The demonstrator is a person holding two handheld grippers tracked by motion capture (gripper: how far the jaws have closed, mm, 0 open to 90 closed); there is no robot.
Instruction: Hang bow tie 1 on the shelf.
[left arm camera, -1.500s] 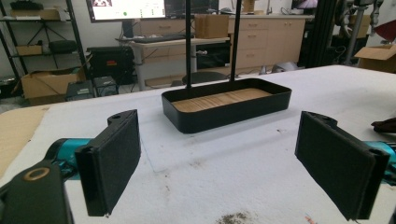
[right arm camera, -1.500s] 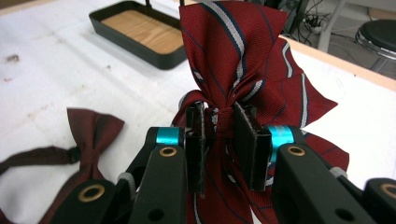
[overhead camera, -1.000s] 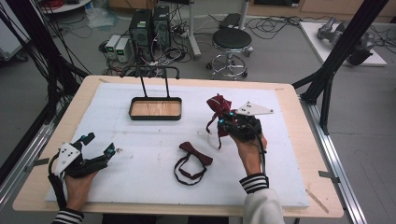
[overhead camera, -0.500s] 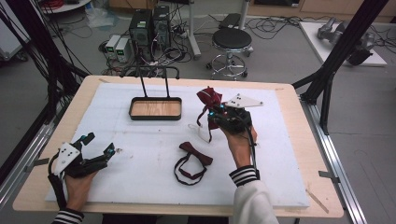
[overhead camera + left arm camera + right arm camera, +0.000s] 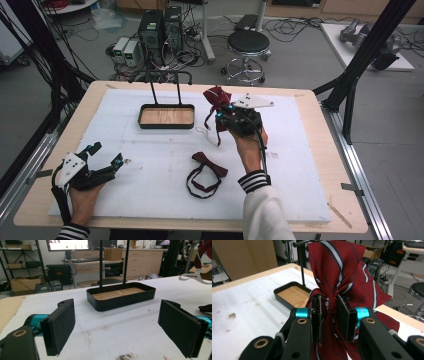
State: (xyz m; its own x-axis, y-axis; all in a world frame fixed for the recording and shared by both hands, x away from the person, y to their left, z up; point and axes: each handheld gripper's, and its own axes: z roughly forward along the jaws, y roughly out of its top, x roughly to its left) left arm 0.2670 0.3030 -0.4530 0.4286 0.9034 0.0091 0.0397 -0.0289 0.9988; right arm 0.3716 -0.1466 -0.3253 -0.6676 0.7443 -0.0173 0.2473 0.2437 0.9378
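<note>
My right gripper (image 5: 223,110) hangs above the white mat, right of the tray, shut on the knot of a red striped bow tie (image 5: 216,97). In the right gripper view the pads (image 5: 345,315) pinch that knot, and the bow tie (image 5: 337,267) fans out above and below them. Its white strap (image 5: 205,133) dangles toward the mat. A second, dark red bow tie (image 5: 208,165) with a black strap loop lies flat mid-mat. My left gripper (image 5: 106,153) rests at the front left, jaws wide open (image 5: 125,325) with nothing between them, pointing at the black tray (image 5: 120,302).
The black tray (image 5: 166,125) has a wooden floor and two upright black rods at its back, and stands at the mat's far centre-left. Wooden table edge (image 5: 310,145) runs around the mat. Black frame poles stand at both table sides.
My right gripper has carried the striped bow tie left and toward the far side, slightly higher, closer to the tray. The left gripper and the dark red bow tie have stayed put.
</note>
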